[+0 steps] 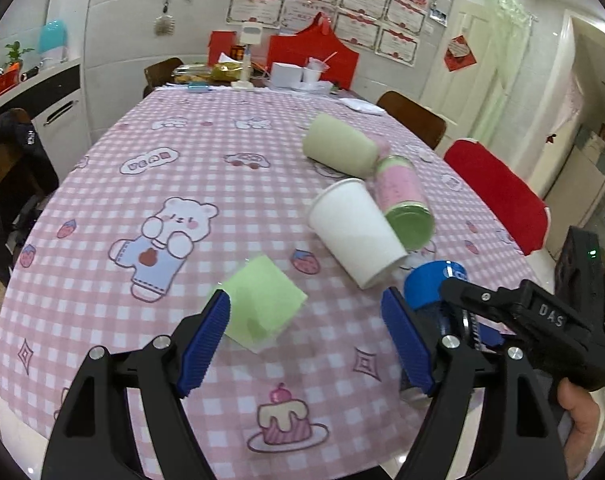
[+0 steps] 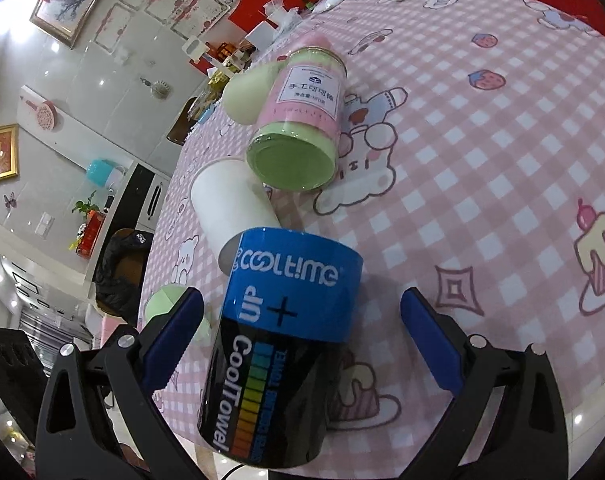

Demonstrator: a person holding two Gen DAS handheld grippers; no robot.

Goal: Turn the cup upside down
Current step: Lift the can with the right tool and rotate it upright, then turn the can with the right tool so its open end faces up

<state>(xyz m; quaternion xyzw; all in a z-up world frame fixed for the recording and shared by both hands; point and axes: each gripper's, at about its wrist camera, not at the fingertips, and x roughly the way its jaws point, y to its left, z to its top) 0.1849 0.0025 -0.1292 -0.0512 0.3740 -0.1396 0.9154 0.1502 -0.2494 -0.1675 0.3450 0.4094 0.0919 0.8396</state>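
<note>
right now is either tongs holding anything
Nothing held: left tongs open over the table; right tongs open around the CoolTowel canister, not clamped.

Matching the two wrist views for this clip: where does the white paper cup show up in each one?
Left wrist view: white paper cup lies on its side right of centre, mouth toward the lower right, beyond the open left gripper.
Right wrist view: the cup is left of centre, partly hidden behind the blue CoolTowel can.
Shared landmark: the pink-and-green jar lying against the cup.
</note>
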